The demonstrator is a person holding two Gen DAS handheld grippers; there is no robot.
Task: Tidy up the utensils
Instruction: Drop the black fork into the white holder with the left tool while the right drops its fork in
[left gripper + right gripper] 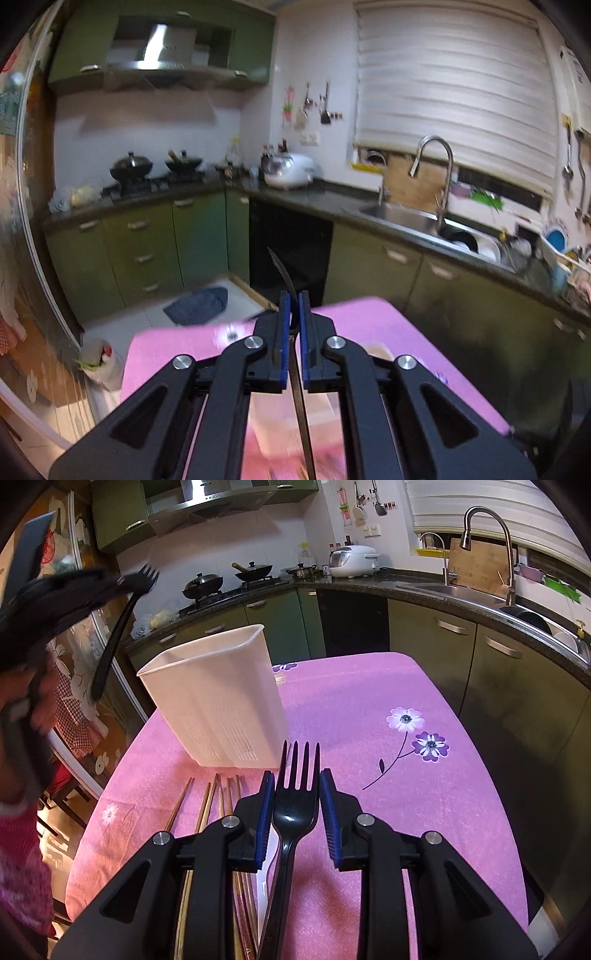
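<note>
Fingers of the right gripper point(296, 794) stand a narrow way apart, their blue pads point(264, 823) pressed on the two edges of a black fork point(295, 812) at its shoulders, so the fork is held flat with its tines pointing forward past the fingertips toward the white utensil holder point(218, 698). That holder stands upright on the pink tablecloth point(369, 709), just beyond the tines and a little to their left, its slotted lower wall facing the camera and its mouth open on top. Wooden chopsticks point(207, 805) lie on the cloth on the near side of the holder, running under the right gripper's left finger. To the left of the holder and higher than its rim, the left gripper point(122, 581) is in the air, blurred, with a second black fork point(118, 627) in it, tines up and away, handle hanging down. In the left wrist view the left gripper point(294, 306) has its fingers shut almost together on that fork point(286, 273), seen edge-on as a thin dark blade rising past the fingertips, while the handle runs back between the fingers; under them the pink cloth is blurred, and part of the holder there cannot be made out clearly.
</note>
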